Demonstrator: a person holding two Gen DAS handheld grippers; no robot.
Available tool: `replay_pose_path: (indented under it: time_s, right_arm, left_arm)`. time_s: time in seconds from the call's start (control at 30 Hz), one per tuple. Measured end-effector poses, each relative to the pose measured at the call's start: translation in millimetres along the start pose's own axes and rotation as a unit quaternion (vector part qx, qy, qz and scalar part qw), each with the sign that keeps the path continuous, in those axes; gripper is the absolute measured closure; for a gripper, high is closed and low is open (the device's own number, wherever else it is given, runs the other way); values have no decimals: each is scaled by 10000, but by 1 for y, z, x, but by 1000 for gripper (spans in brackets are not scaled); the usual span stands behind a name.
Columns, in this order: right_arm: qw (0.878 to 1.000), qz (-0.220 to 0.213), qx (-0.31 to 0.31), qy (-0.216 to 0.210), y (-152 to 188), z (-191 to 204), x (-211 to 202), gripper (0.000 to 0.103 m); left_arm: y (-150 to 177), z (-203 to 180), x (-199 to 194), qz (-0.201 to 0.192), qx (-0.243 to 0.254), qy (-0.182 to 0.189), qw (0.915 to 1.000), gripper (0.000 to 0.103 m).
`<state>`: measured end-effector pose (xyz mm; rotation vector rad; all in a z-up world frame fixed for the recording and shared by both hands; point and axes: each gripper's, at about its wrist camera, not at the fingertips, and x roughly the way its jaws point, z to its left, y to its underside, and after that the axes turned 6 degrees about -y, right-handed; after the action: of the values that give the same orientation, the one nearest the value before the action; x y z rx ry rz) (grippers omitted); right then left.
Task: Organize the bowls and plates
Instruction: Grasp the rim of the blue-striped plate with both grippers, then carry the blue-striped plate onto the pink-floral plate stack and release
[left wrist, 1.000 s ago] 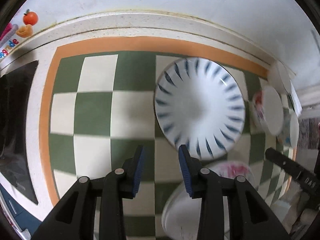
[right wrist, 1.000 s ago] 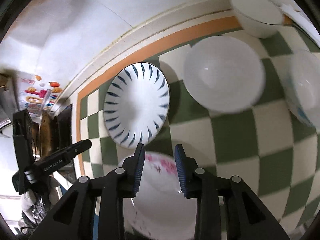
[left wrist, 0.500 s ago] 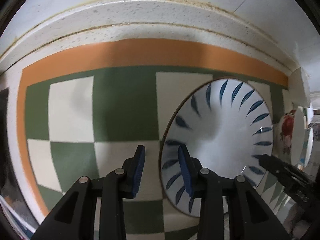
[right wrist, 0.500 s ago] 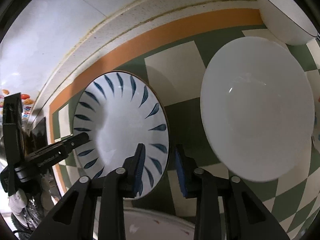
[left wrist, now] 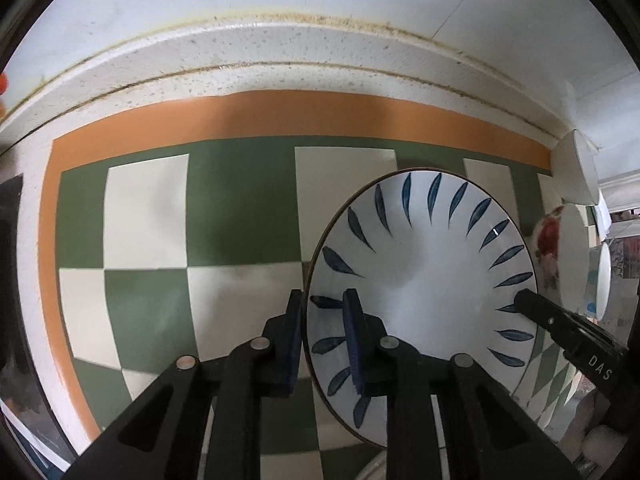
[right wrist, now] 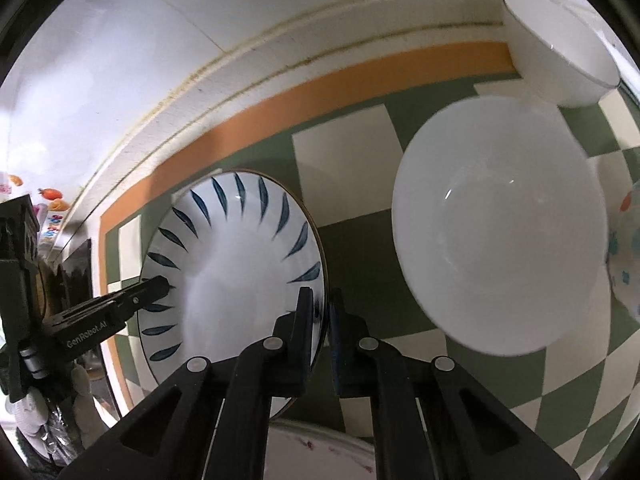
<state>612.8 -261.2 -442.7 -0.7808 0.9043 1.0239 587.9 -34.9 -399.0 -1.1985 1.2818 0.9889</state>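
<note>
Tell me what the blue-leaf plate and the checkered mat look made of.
Blue-leaf plate: probably glazed ceramic; glossy white surface with small glints and painted blue strokes. Checkered mat: likely vinyl or coated cloth; flat, matte printed squares with an orange border, though the weave cannot be made out.

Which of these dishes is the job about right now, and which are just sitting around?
In use:
- white plate with blue leaf strokes, rim pinched on opposite sides by the left claw and right claw

Sitting around:
- plain white bowl
- small white bowl by the wall
- green-and-cream chequered mat
</note>
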Motion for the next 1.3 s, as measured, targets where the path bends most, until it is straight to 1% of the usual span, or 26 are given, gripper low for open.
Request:
replay_pose_path:
  time_s: [0.03,0.2,0.23,0.3,0.5,0.77,0.97,1.13,1.3]
  right_arm:
    - [10000,-28,-40,-4,1,2,-5,94]
    - [9995,-210,-195,-103,11,11,-40,94]
    - [9994,-249,-223,-133,13,13,-46,94]
    - [9989,-321,-305,-170,20,16,-62,94]
    - [9972,-510,-432,-327,41,11,-107,94]
    - [9962,-487,-515,-503,92,-8,-146,94]
    - [9964,-295,-558,-568,125,-23,-146,94]
    - [9966,-23,-572,-595,145,-34,-129,94]
    - [9963,214,-622,-558,155,-43,-104,94]
  left_arm:
    - [0,2,-4,-38,6,3,10000,86]
    - [19,-10,-39,-237,-12,117,9997,86]
    - [18,-7,-46,-274,-19,139,9995,86]
    - [27,-9,-62,-385,8,148,9991,86]
    - [53,-21,-93,-549,-21,197,9983,86]
    - [98,-36,-120,-642,-54,263,9976,86]
    - [130,-42,-112,-500,-128,243,9984,86]
    - [154,-42,-90,-270,-193,92,9994,86]
    - [165,-39,-65,-37,-301,-3,9995,86]
